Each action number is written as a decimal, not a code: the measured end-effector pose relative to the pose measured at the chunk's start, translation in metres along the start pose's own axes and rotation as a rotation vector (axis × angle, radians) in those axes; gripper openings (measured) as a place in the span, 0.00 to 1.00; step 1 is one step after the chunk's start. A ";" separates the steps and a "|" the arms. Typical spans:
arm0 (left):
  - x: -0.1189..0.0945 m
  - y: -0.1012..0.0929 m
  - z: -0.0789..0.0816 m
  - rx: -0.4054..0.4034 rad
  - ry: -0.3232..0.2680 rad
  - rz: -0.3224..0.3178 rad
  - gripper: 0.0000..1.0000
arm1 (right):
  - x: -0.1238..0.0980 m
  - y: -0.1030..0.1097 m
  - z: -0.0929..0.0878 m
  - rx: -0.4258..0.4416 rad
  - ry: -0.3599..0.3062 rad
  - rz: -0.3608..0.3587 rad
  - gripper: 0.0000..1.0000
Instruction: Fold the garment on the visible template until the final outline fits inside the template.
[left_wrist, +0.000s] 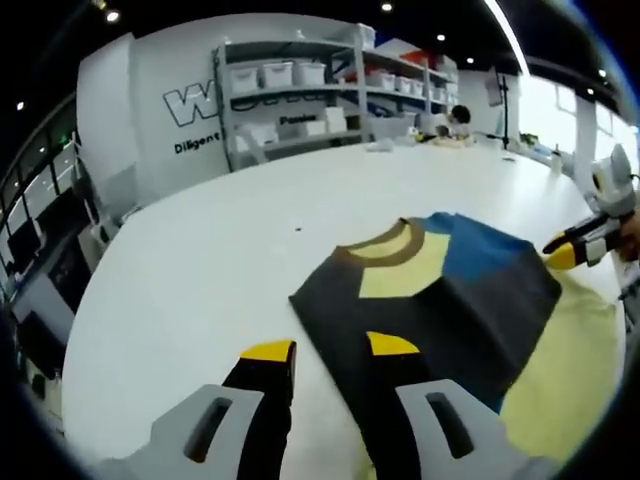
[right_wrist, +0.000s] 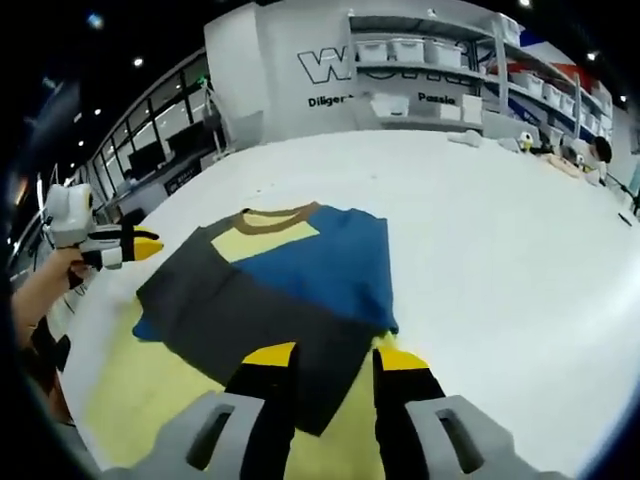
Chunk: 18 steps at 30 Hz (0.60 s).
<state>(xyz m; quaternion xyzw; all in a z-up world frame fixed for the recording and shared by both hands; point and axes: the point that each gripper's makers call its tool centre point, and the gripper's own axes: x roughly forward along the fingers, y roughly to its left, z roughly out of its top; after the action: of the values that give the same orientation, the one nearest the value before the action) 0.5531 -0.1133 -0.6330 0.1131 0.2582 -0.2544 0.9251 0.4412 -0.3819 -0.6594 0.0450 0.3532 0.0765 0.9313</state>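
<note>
So the garment (right_wrist: 270, 290) is a thin knit-looking tee, blue, dark grey and pale yellow with a brown collar, lying flat and partly folded on the yellow template (right_wrist: 150, 395) on the white table (right_wrist: 480, 230). My guess: light, floppy, zero stiffness, so it'll sag and drag if lifted by one spot. The right gripper (right_wrist: 332, 357) sits just short of its near hem with jaws parted and empty. The left gripper (left_wrist: 330, 348) is at its side edge, also spread, nothing held. I'd pinch edge corners, both layers together.
</note>
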 end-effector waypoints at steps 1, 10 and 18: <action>0.004 -0.001 0.000 0.000 0.003 -0.007 0.25 | 0.003 -0.002 -0.001 -0.005 0.010 -0.007 0.24; 0.036 -0.001 -0.004 0.027 0.041 -0.014 0.23 | 0.014 -0.008 -0.004 -0.017 0.013 -0.025 0.20; 0.047 0.008 -0.011 0.050 0.069 -0.005 0.16 | 0.020 -0.009 -0.004 -0.043 0.030 -0.049 0.14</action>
<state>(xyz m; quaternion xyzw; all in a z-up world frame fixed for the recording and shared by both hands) 0.5875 -0.1219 -0.6667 0.1440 0.2838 -0.2592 0.9119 0.4541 -0.3870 -0.6767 0.0153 0.3663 0.0621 0.9283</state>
